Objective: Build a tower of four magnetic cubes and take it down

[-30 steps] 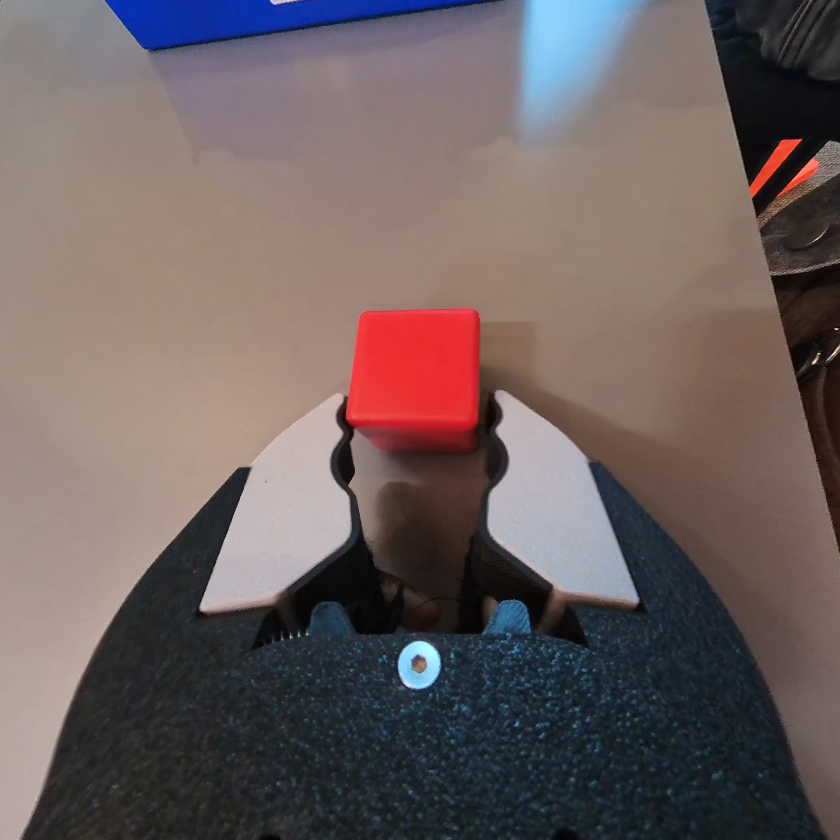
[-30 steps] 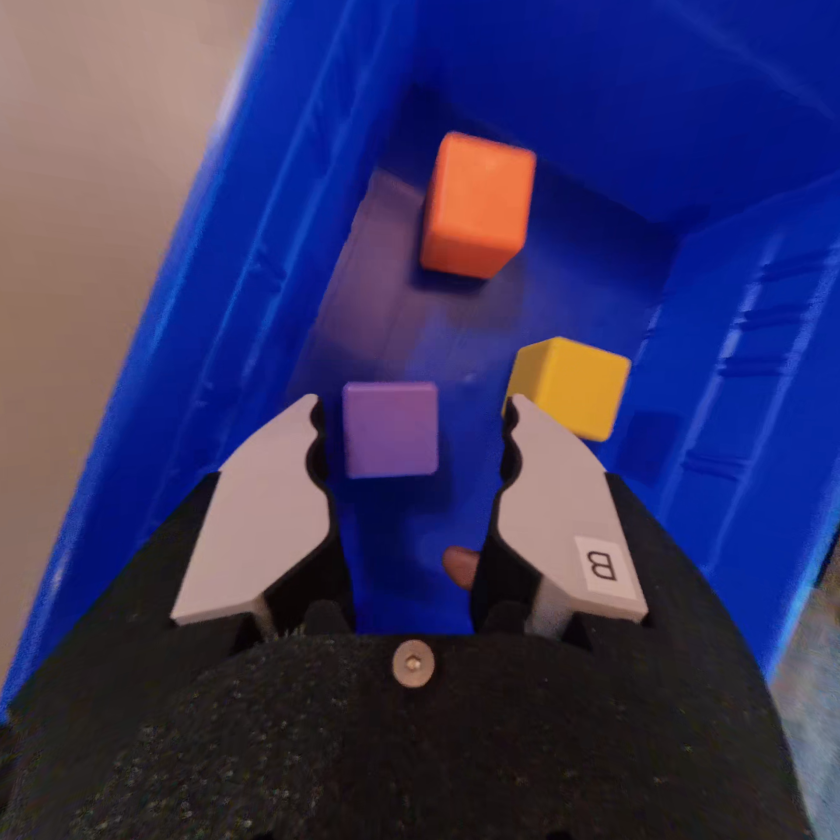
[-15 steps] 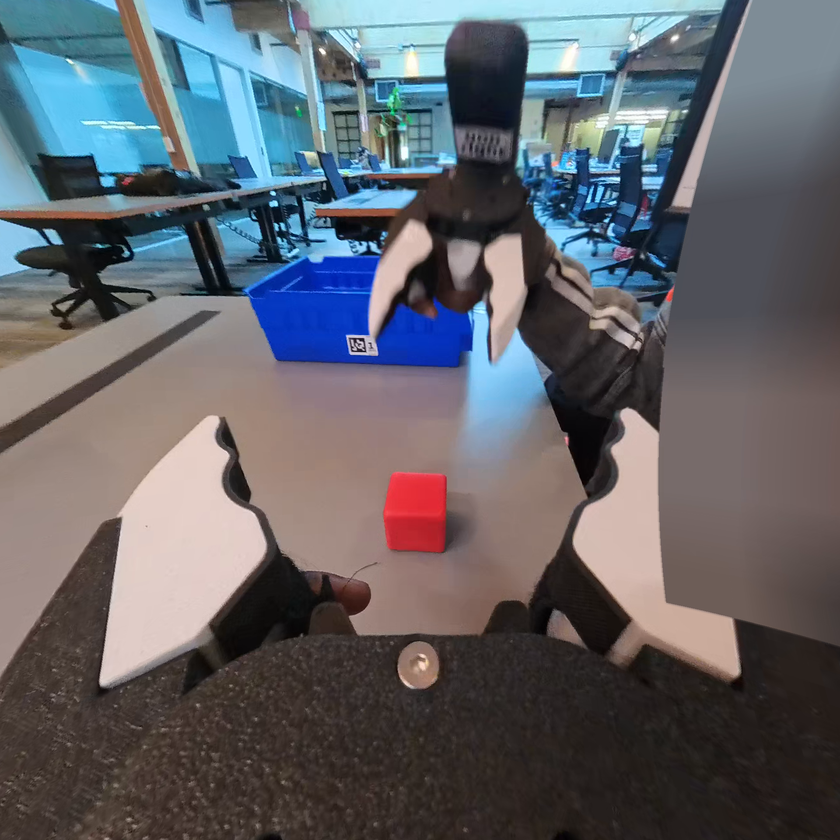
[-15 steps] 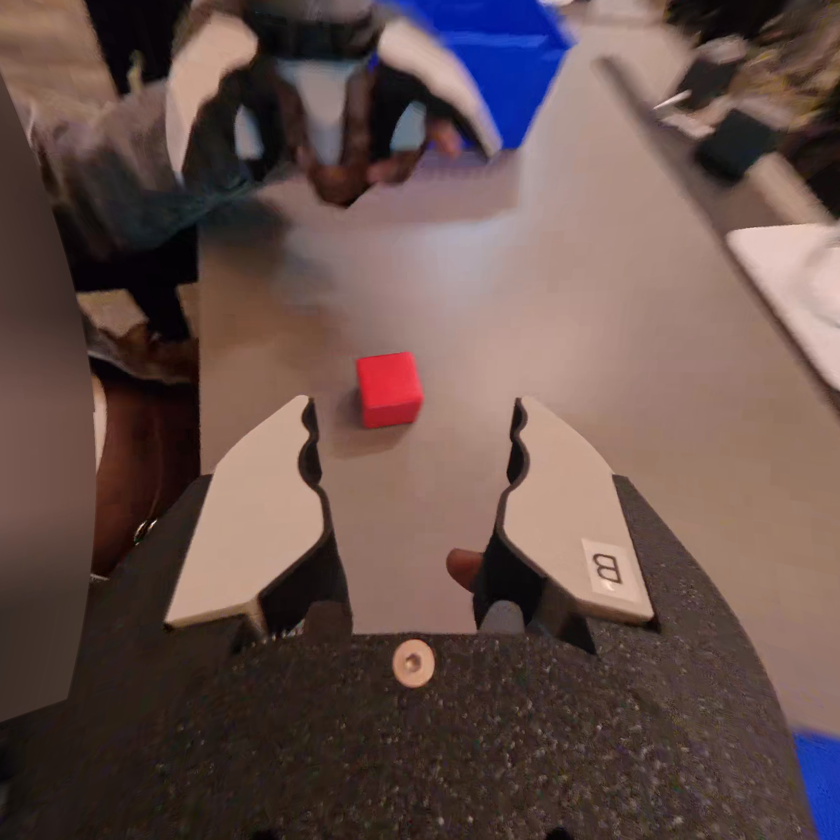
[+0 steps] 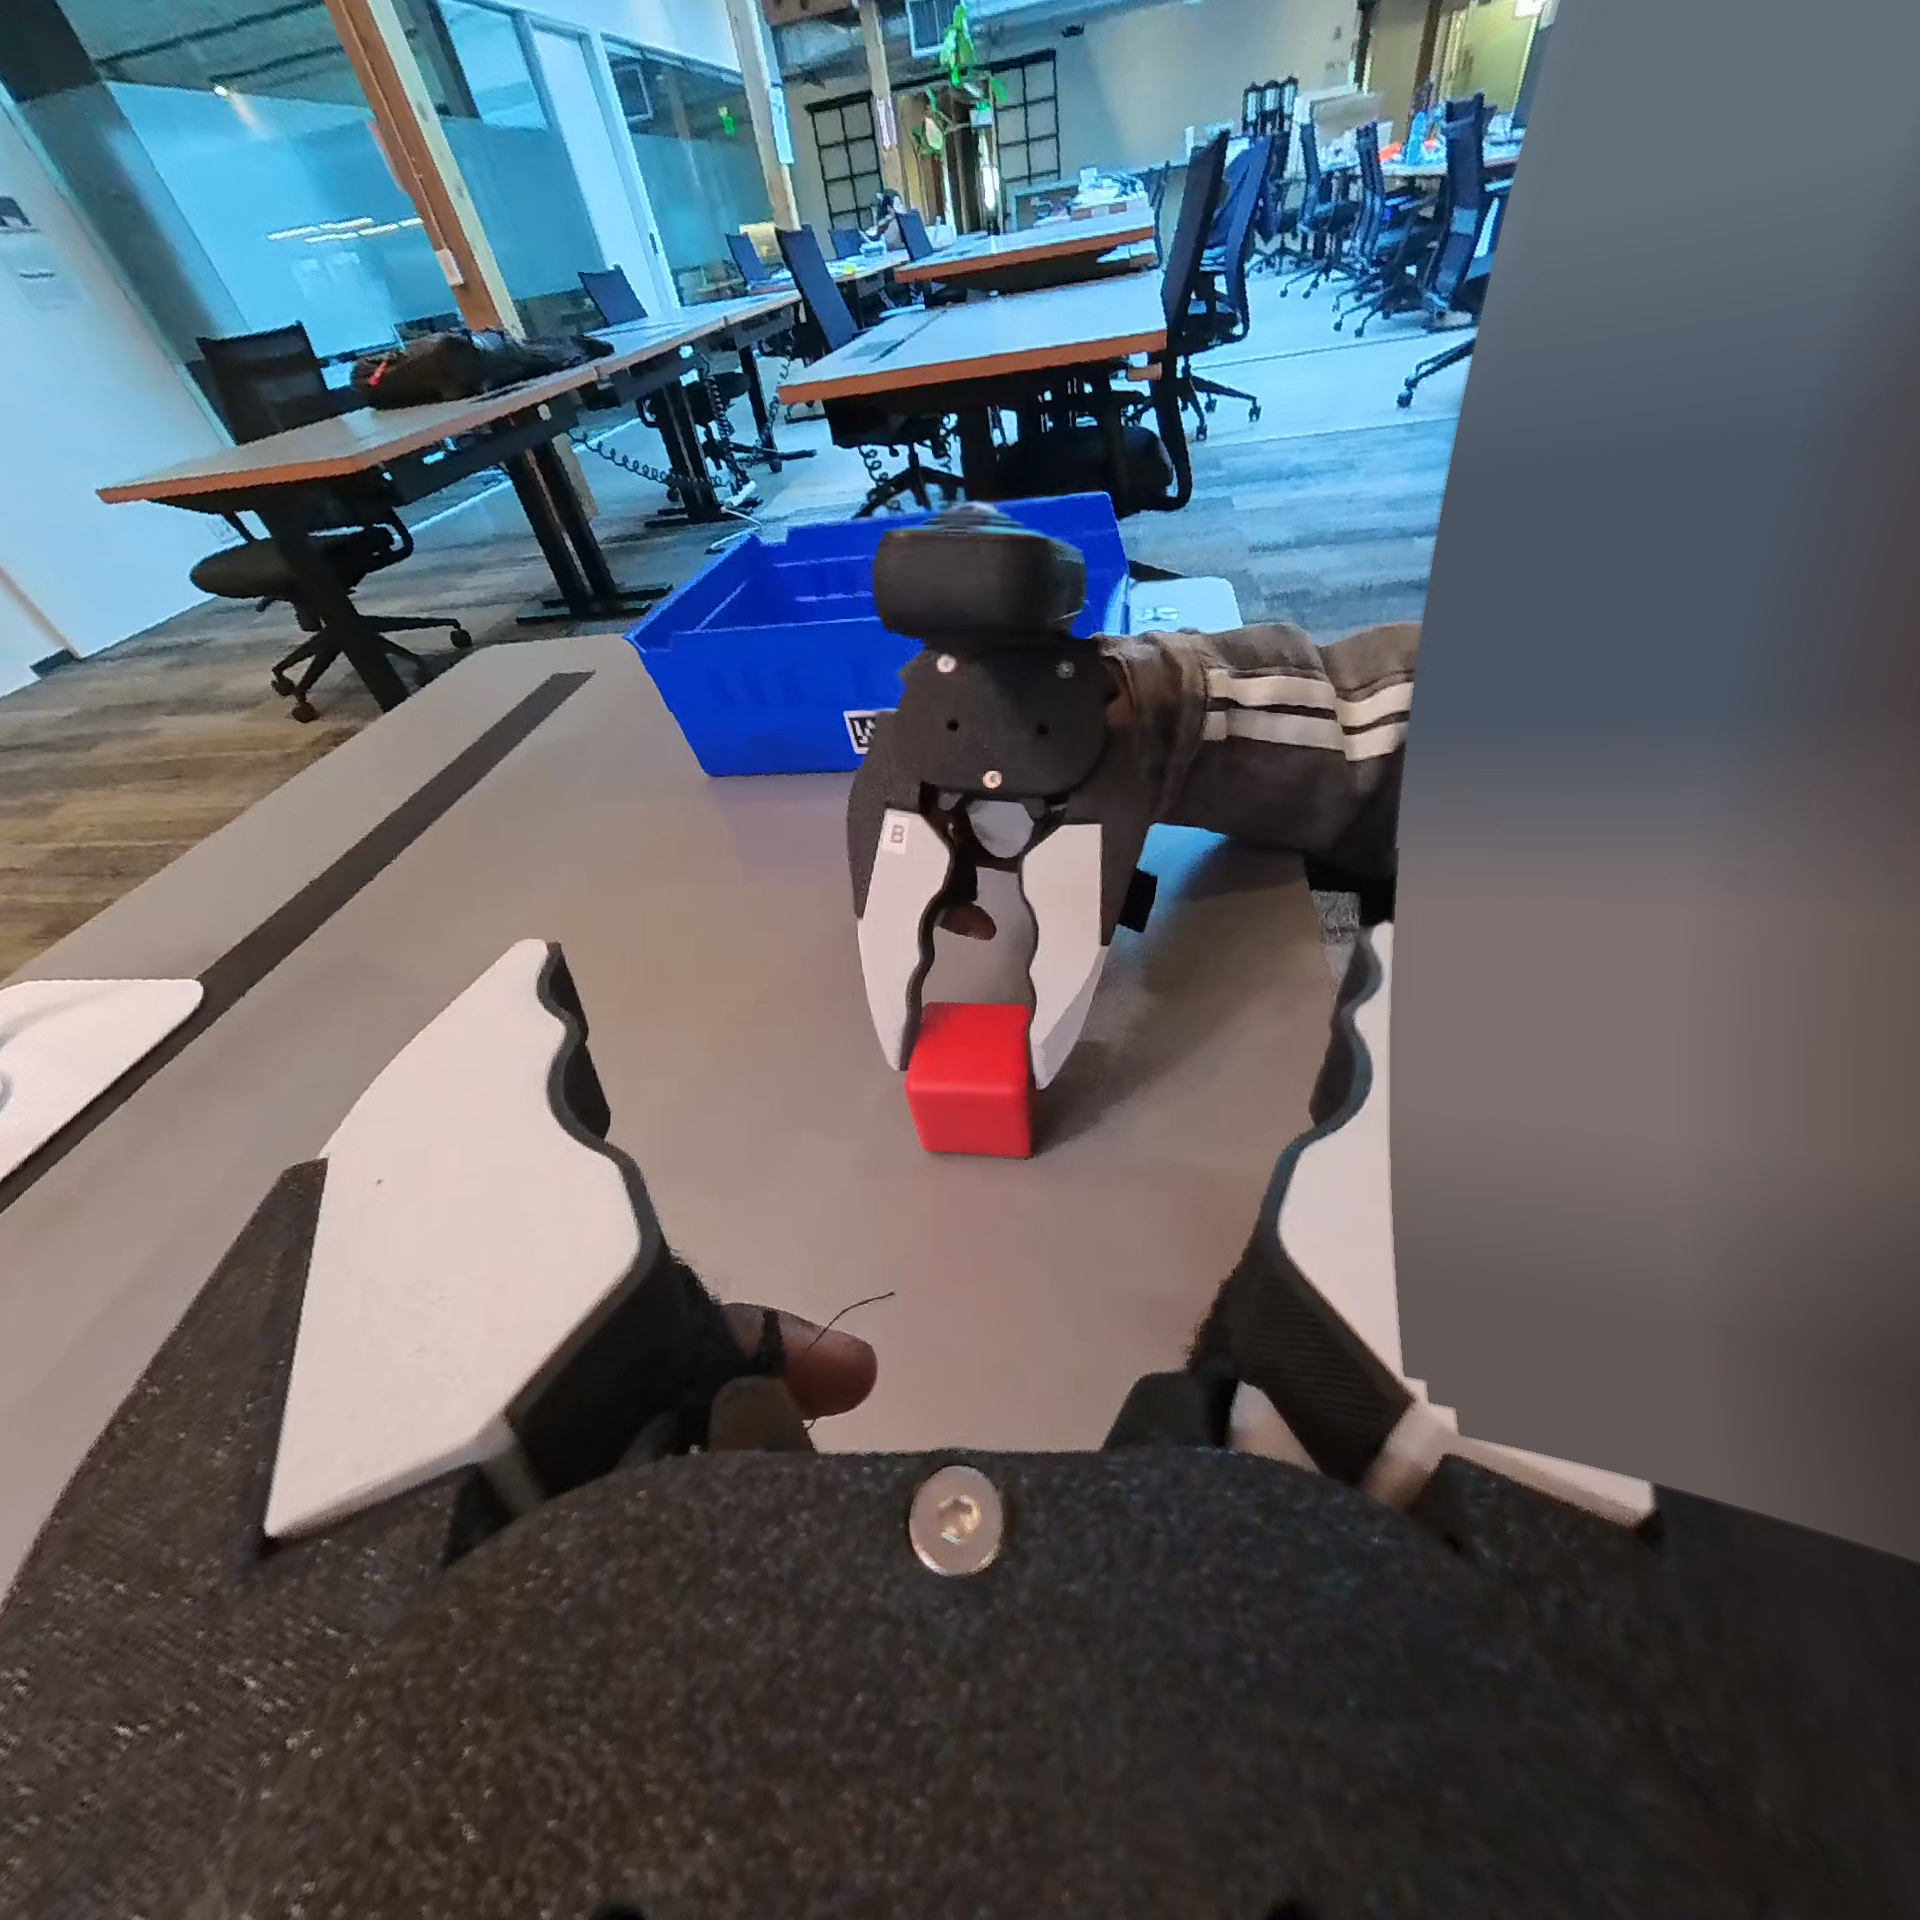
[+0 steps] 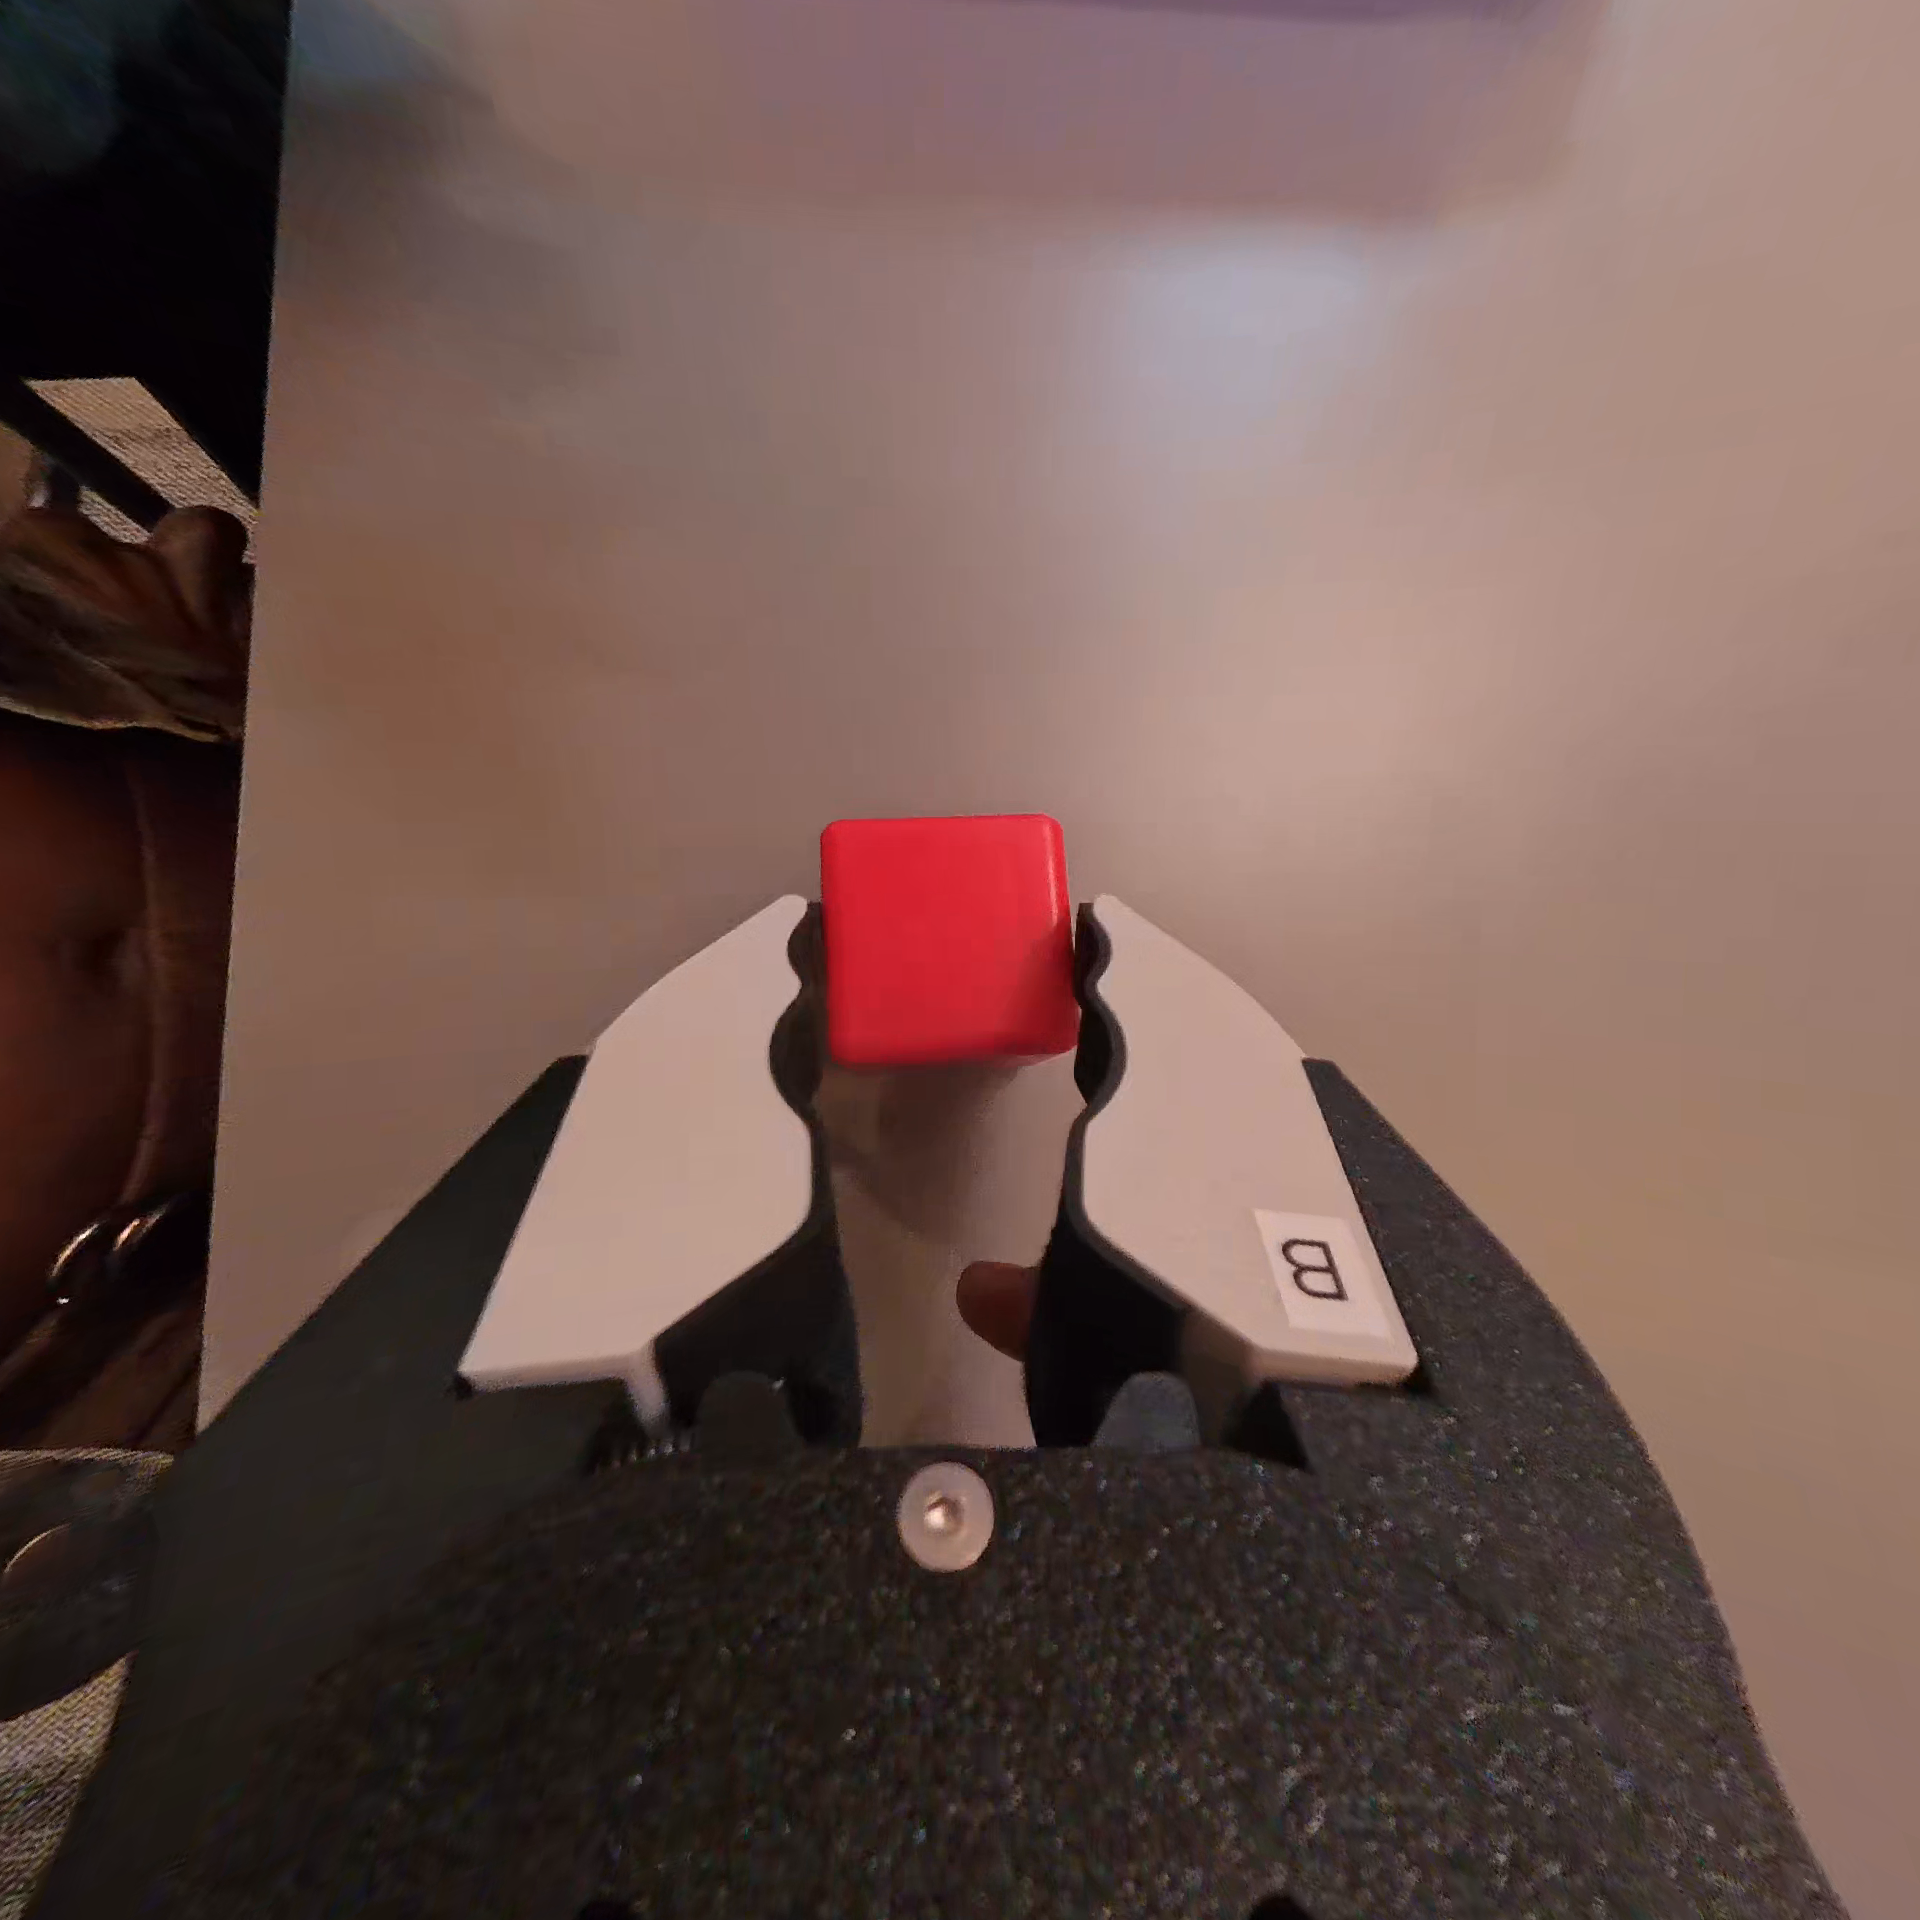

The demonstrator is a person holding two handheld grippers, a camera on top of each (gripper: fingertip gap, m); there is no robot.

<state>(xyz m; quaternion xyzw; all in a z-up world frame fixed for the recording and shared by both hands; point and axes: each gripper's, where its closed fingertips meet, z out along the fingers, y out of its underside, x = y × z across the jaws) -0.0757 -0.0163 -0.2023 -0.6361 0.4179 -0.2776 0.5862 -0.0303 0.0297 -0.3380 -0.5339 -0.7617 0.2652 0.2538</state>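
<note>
- Red cube (image 5: 971, 1081) stands flat on the grey worktop (image 5: 665, 935), well in from its edges and well short of the blue bin (image 5: 769, 675) at the far end; probably the tower's base or its last block.
- Right gripper (image 6: 943, 940) comes down from above, pads (image 6: 1091, 966) on two opposite faces; it looks pinched, though the left-side contact is dim.
- Left gripper (image 5: 951, 1049) hangs back with fingers spread wide around nothing, out of the way.

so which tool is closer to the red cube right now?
Right. The right tool stands over the red cube on the table, its fingers against the cube's two sides. The left tool is wide open, well back from it.
</note>
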